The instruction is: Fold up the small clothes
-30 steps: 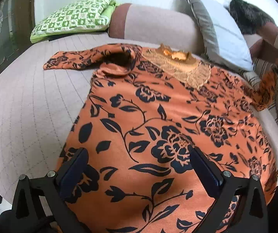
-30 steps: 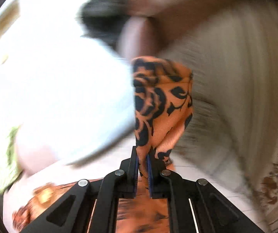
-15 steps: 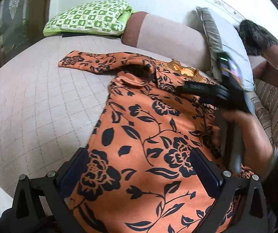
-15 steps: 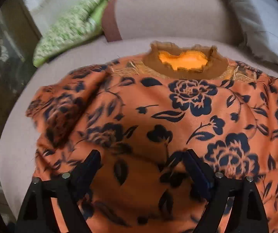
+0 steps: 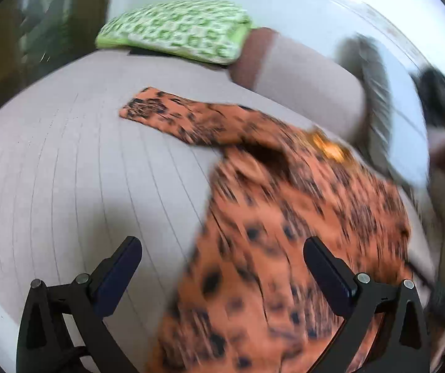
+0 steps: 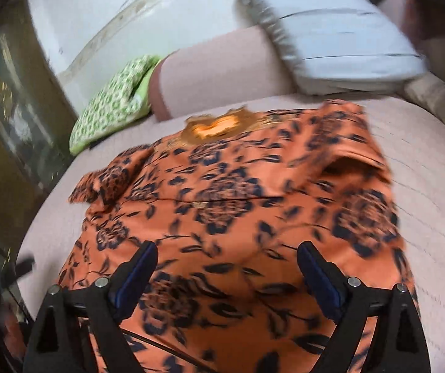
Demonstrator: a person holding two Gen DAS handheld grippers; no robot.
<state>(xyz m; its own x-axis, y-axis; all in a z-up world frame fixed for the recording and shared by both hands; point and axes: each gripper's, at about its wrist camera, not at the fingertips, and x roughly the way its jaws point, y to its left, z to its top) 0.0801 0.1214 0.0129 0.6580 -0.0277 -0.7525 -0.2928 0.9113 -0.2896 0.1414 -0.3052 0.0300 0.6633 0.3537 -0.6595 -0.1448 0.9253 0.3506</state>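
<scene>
An orange top with black flowers [image 6: 228,205] lies flat on the grey quilted bed [image 5: 67,171], collar [image 6: 216,126] toward the pillows. Its right sleeve [image 6: 346,143] is folded in over the chest. Its left sleeve [image 5: 172,115] stretches out flat to the left. In the left wrist view the top [image 5: 300,236] is blurred. My left gripper [image 5: 222,267] is open and empty above the top's left edge. My right gripper [image 6: 227,275] is open and empty above the top's lower part.
A green patterned pillow [image 5: 175,29] lies at the head of the bed. A pinkish bolster [image 6: 222,71] and a white pillow [image 6: 340,37] lie behind the collar. A dark cabinet [image 6: 8,99] stands left of the bed.
My right gripper has let go of the right sleeve, which now lies folded over the chest, and has pulled back. My left gripper has swung left toward the outstretched left sleeve.
</scene>
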